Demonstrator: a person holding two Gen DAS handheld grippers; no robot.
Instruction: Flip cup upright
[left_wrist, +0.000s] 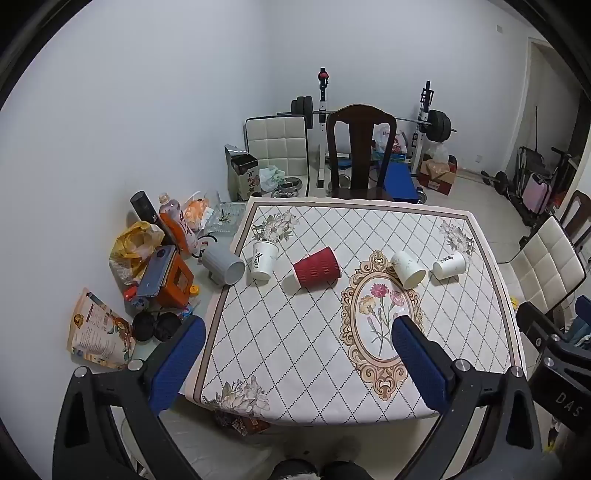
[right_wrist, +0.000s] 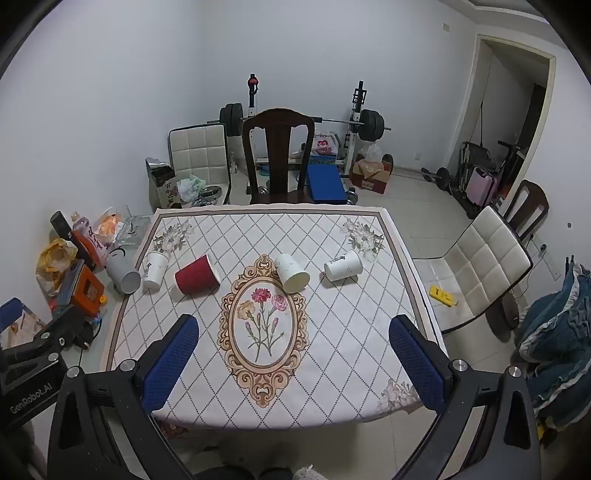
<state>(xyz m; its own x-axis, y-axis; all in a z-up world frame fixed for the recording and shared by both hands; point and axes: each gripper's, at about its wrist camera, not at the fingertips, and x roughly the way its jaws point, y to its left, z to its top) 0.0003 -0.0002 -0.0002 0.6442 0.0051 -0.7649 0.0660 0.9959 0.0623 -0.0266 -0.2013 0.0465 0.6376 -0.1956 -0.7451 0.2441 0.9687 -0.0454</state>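
Observation:
Several cups lie on their sides in a row across the far half of the table (left_wrist: 332, 369) (right_wrist: 332, 369). From left: a grey ribbed cup (left_wrist: 224, 265) (right_wrist: 123, 272), a white paper cup (left_wrist: 263, 260) (right_wrist: 155, 270), a red ribbed cup (left_wrist: 317, 271) (right_wrist: 197, 279), a white cup (left_wrist: 408, 274) (right_wrist: 291, 278) and another white cup (left_wrist: 449, 265) (right_wrist: 343, 266). My left gripper (left_wrist: 297, 360) is open and empty above the near table edge. My right gripper (right_wrist: 293, 356) is open and empty, well short of the cups.
Clutter sits on the table's left strip: bottles (left_wrist: 177, 225), an orange box (left_wrist: 173, 280), a yellow bag (left_wrist: 135, 243). A dark wooden chair (left_wrist: 360, 151) stands behind the table, a white chair (right_wrist: 480, 266) to the right. A weight bench stands at the back wall.

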